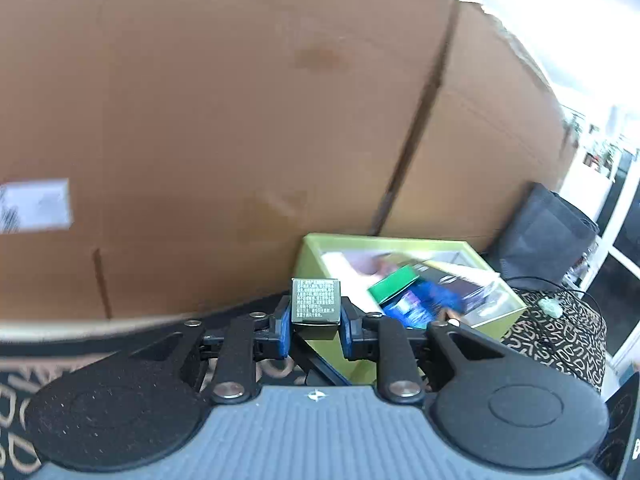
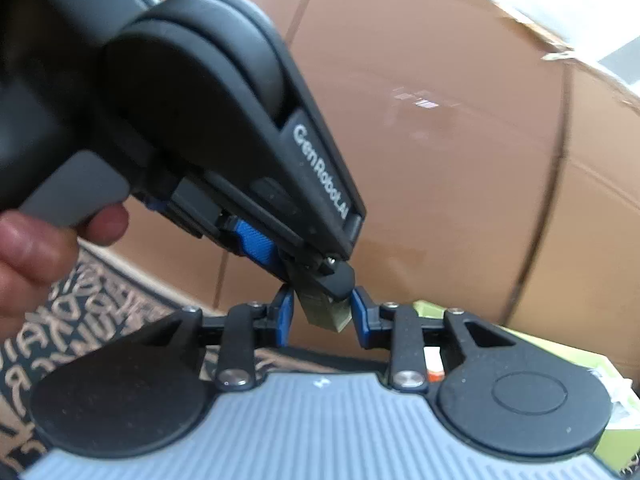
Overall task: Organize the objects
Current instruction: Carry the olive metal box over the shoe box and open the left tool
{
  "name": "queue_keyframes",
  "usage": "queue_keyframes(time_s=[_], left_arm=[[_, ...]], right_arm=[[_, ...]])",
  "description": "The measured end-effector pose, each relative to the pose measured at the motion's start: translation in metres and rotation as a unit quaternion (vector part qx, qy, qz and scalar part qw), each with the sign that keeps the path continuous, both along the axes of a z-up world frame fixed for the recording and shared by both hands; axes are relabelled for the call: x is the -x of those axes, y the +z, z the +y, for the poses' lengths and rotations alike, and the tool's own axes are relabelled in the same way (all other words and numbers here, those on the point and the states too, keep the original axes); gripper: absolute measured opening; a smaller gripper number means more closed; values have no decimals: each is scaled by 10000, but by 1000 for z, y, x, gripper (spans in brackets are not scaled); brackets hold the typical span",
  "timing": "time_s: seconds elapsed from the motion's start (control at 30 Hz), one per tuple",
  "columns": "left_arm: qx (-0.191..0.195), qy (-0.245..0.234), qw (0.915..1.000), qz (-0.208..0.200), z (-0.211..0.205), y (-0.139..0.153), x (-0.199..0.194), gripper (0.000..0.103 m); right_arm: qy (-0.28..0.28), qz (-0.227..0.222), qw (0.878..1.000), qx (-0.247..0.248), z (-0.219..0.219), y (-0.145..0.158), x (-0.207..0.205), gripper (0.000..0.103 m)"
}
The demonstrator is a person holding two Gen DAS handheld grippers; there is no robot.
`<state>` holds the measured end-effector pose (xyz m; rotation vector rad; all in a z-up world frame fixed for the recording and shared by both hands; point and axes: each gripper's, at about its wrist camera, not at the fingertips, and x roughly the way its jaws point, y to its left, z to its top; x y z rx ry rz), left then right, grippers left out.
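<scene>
- The left gripper (image 1: pixel 316 322) pinches a small olive-green box (image 1: pixel 316 301) between its blue pads; the box stands upright, its printed face toward the camera.
- Just beyond that box lies an open lime-green tray (image 1: pixel 308 258) holding a green carton (image 1: pixel 394 282), a blue packet (image 1: pixel 424 306) and some white packaging, blurred.
- A large brown cardboard box (image 1: pixel 248 120) rises right behind the tray and fills most of the view; a white label (image 1: pixel 34 205) sits on its left side.
- The tray rests on a dark cloth with tan letter patterns (image 1: pixel 560 340).
- In the right wrist view, the right gripper (image 2: pixel 322 316) has its jaws spread on either side of the same small box (image 2: pixel 324 314), which the left gripper (image 2: pixel 316 276) holds from above; whether the right pads touch it cannot be told.
- A hand (image 2: pixel 36 252) grips the left tool's handle at the left edge.
- A dark bag (image 1: pixel 548 232) stands to the right of the cardboard box.
</scene>
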<state>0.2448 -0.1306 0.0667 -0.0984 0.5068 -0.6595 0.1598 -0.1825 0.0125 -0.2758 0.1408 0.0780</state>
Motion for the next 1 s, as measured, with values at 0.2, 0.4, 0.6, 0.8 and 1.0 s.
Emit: queue_keyframes(time_s=[0.2, 0.4, 0.6, 0.8, 1.0], left_arm=[[-278, -409, 9982, -351, -53, 19, -1, 23], [-493, -651, 9960, -359, -103, 8, -16, 23], [-695, -135, 9969, -329, -122, -15, -37, 79], [-351, 15, 9989, -306, -96, -15, -38, 80], [-288, 208, 9991, -213, -84, -17, -37, 84]], right_arm=[[-571, -310, 9968, -475, -40, 14, 5, 30], [-1092, -208, 9889, -988, -79, 12, -3, 30], [-1642, 427, 9785, -1173, -101, -4, -24, 47], [-1820, 486, 9710, -1475, -113, -1, -22, 60], [-1985, 607, 9666, -1506, -108, -5, -22, 60]])
